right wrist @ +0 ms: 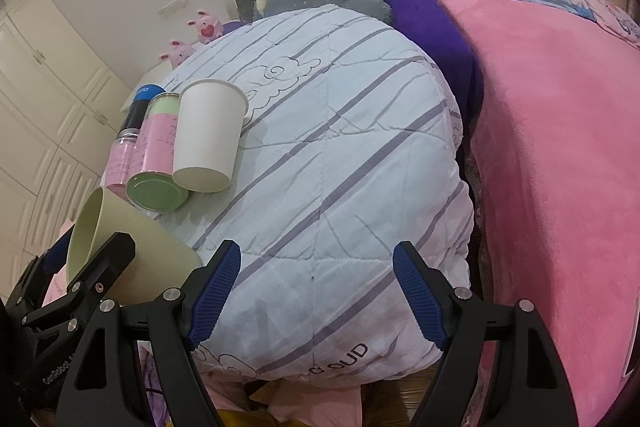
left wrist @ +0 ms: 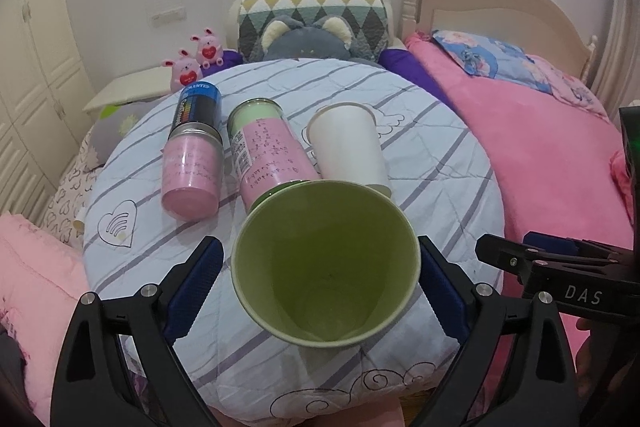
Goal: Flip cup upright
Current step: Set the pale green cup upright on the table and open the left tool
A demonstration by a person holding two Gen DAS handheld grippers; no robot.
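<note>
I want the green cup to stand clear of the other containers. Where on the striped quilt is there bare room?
Free: the striped quilt right of the white cup, out to the pink blanket. Crowded: the left, where white cup, jars and spray can lie beside the green cup.
</note>
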